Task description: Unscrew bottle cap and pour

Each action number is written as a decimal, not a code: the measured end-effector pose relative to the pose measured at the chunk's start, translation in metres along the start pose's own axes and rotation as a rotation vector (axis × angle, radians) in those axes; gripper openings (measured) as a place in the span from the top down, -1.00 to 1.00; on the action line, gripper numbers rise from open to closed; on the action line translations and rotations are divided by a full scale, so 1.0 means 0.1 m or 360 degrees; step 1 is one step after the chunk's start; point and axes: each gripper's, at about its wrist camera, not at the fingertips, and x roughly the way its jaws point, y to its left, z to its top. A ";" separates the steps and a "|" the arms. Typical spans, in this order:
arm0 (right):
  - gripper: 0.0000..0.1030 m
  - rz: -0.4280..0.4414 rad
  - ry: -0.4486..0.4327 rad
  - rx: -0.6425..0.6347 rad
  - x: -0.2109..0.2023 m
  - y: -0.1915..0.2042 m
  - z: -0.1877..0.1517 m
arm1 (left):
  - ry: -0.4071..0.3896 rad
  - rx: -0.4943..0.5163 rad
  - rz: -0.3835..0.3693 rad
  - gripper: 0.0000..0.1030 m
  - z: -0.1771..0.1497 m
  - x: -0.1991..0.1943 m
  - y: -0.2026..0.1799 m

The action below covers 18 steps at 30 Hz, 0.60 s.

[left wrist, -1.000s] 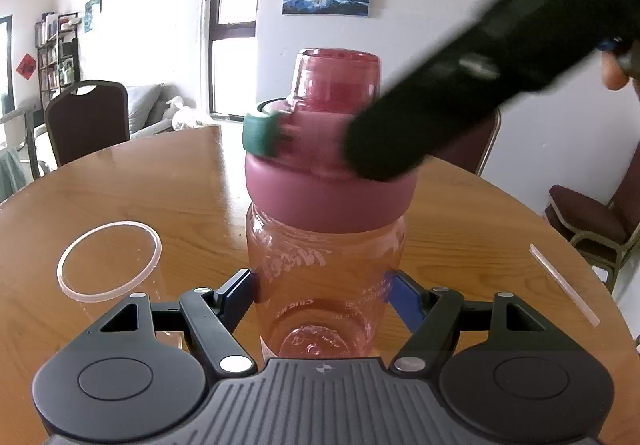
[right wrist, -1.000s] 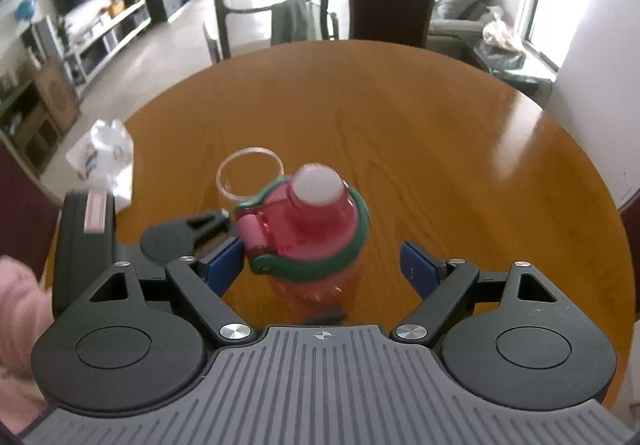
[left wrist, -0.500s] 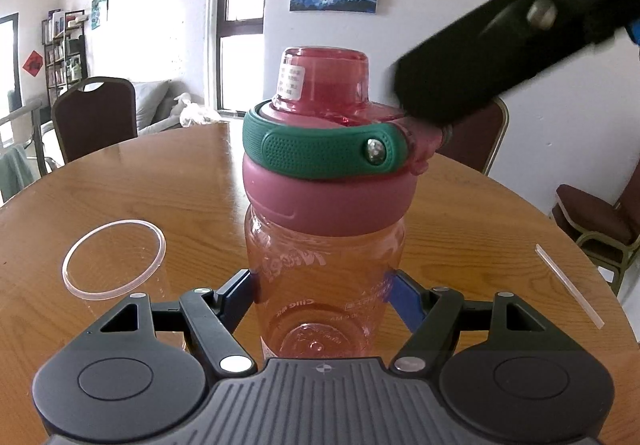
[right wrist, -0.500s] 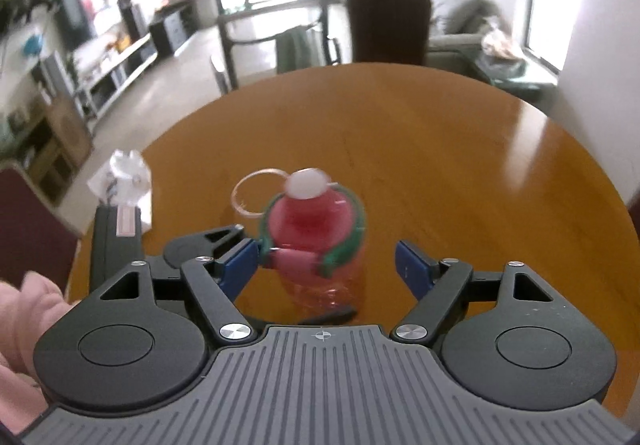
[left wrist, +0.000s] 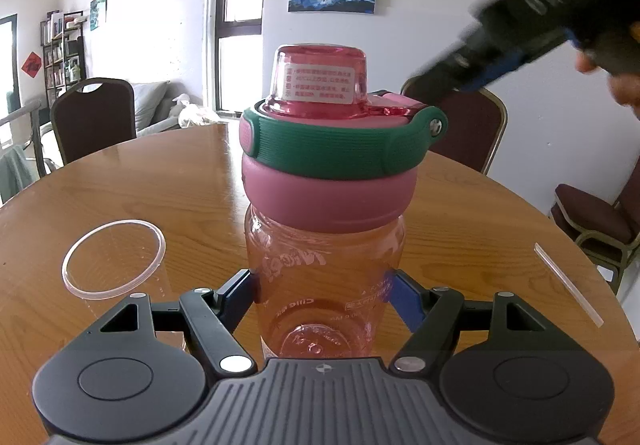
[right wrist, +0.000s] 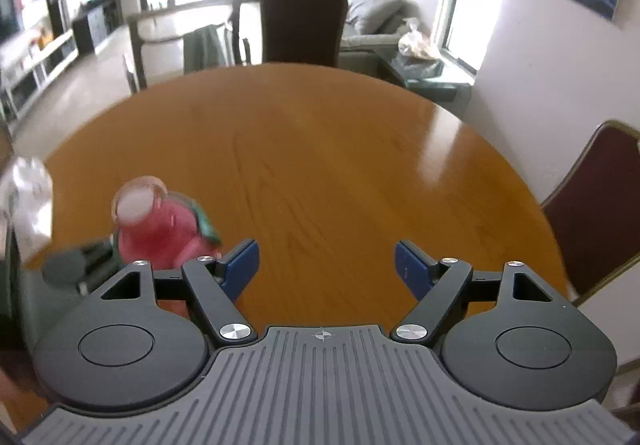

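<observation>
The left gripper (left wrist: 322,295) clamps the pink water bottle (left wrist: 324,269) upright, steadying it for unscrewing; the right gripper (right wrist: 325,265), jaws wide and empty, hovers at two o'clock.

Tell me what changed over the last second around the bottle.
The right gripper let go of the cap and pulled up and away to the right; its jaws stand open and empty. The cap has turned: its green strap pivot swung round to the right side. The left gripper stays clamped on the bottle, upright on the table; the clear cup has not moved.
</observation>
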 end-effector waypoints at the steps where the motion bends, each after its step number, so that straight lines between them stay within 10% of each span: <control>1: -0.54 0.0065 -0.0003 0.0007 -0.05 0.04 0.00 | 0.0001 -0.0004 0.0003 -0.39 0.00 0.00 0.00; 11: -0.46 0.0644 0.0051 0.0013 -0.38 0.45 -0.25 | -0.0004 -0.0010 0.0010 -0.40 0.00 0.02 -0.02; 18: -0.40 0.0506 0.0050 0.0033 -0.18 0.41 -0.25 | -0.0005 -0.0009 0.0007 -0.39 0.00 0.04 0.00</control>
